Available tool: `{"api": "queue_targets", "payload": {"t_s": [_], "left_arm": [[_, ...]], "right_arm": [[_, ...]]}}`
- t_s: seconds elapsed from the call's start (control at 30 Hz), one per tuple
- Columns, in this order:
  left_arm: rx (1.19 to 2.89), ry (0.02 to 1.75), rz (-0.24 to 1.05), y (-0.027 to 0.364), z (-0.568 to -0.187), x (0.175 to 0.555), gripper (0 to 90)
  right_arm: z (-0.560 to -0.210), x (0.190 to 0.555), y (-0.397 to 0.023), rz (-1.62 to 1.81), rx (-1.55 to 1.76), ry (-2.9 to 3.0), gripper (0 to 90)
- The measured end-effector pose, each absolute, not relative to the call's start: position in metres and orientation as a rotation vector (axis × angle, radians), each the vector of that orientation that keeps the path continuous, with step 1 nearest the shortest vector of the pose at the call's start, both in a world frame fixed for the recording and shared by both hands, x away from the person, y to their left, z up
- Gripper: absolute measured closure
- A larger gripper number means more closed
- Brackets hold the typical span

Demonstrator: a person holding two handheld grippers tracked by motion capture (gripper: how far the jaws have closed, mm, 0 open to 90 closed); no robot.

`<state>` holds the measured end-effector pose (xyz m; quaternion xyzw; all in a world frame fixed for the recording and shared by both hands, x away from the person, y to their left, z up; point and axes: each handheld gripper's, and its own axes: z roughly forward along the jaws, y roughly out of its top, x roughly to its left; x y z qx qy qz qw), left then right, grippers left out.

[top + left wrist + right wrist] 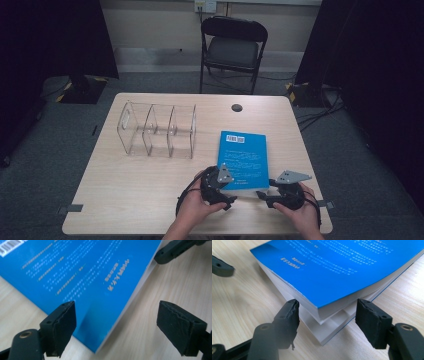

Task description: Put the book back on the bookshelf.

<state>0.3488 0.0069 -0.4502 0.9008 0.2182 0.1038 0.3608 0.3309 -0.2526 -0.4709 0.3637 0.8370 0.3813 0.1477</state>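
Observation:
A blue book [242,157] lies flat on the wooden table [125,195], barcode end away from me. My left gripper [227,192] is at its near left corner. In the left gripper view this gripper [116,322] is open, one pad over the book [87,277] and the other over bare table. My right gripper [265,196] is at the near right corner. In the right gripper view its pads [327,317] close on both sides of that corner of the book [342,270]. The cover and upper pages arch up off the lower pages.
A clear acrylic organizer [157,130] with three compartments stands at the table's back left. A black cable hole [236,107] sits near the far edge. A black folding chair [234,47] stands behind the table. Dark curtains hang on both sides.

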Motion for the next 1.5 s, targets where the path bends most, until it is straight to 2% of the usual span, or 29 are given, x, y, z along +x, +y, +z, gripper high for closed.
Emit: {"api": "queue_targets", "payload": {"t_s": [0.73, 1.13, 1.5], "left_arm": [[2.367, 0.518, 0.259, -0.033, -0.46, 0.369, 16.1], [2.397, 0.486, 0.352, -0.047, -0.466, 0.372, 14.1], [2.373, 0.503, 0.38, -0.054, -0.47, 0.376, 11.5]], "right_arm": [[-0.465, 0.334, -0.253, 1.141, 1.051, 2.4, 36.3], [-0.465, 0.334, -0.253, 1.153, 1.064, 2.394, 36.3], [-0.466, 0.334, -0.254, 1.159, 1.067, 2.393, 36.3]]}}
